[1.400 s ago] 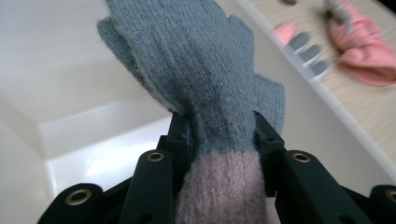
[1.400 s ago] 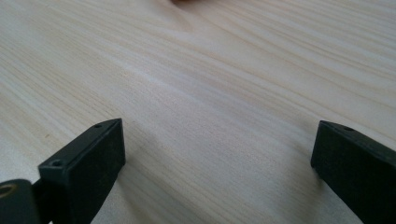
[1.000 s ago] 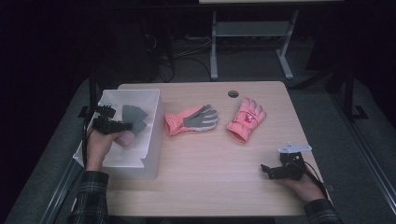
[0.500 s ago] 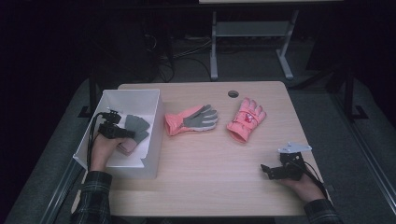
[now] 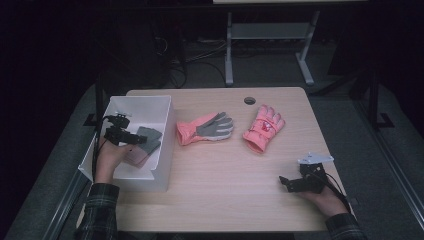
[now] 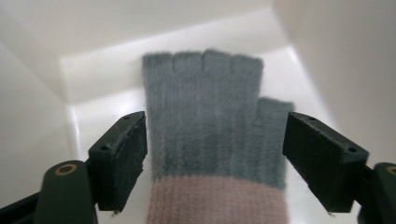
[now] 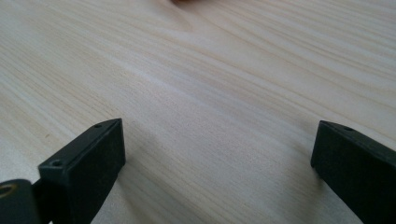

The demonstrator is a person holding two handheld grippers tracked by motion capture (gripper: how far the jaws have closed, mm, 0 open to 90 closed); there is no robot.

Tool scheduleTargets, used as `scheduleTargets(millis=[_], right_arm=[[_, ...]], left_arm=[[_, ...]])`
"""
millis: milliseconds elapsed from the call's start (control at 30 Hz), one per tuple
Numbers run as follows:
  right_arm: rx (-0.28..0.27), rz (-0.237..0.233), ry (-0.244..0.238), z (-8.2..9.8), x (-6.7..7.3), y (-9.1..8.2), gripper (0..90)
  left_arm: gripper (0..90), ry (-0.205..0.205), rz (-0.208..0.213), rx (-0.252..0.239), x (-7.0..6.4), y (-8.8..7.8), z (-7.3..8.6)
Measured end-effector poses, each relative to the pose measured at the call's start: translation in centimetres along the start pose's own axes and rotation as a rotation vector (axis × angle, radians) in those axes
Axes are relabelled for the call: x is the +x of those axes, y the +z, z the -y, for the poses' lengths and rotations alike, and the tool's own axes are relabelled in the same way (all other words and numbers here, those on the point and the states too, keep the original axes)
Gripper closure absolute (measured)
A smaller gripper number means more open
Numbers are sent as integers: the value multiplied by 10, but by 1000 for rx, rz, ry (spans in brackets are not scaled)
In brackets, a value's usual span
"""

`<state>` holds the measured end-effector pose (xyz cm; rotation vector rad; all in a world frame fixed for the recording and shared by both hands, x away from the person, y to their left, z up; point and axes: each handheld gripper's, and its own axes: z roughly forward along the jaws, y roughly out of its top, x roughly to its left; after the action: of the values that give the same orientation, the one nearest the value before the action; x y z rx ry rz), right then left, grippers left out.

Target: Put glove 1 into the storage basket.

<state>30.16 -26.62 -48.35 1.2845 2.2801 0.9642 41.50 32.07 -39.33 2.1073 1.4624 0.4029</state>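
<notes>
Resting on the near desk (image 5: 220, 200), the right tool (image 5: 286, 182) is waiting with jaws wide and nothing between them. Farther off, the left tool (image 5: 131, 139) has just been opening, releasing the grey glove (image 6: 210, 121), which is lying flat inside the white bin (image 5: 162, 175), apparently dropped there for sorting.

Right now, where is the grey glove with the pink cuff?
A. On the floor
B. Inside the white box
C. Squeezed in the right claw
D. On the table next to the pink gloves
B: the grey glove lies flat on the bottom of the white box, between the jaws of the left claw, which have just been opening and stand apart from it.
</notes>
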Motion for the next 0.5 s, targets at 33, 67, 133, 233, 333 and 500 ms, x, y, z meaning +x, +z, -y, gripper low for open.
scheduleTargets(millis=[33, 67, 133, 233, 333, 500], right_arm=[[0, 0, 0, 0, 0, 0, 24], [0, 0, 0, 0, 0, 0, 24], [0, 0, 0, 0, 0, 0, 25], [0, 0, 0, 0, 0, 0, 24], [0, 0, 0, 0, 0, 0, 25], [0, 0, 0, 0, 0, 0, 25]], left_arm=[[207, 2, 13, -10, -1, -4, -1], [207, 5, 29, -25, -1, -8, -2], [200, 9, 69, -43, -4, -14, -5], [198, 35, 107, -55, -12, -23, -9], [190, 58, 127, -84, -20, -35, -14], [159, 106, 164, -141, -37, -54, -22]])
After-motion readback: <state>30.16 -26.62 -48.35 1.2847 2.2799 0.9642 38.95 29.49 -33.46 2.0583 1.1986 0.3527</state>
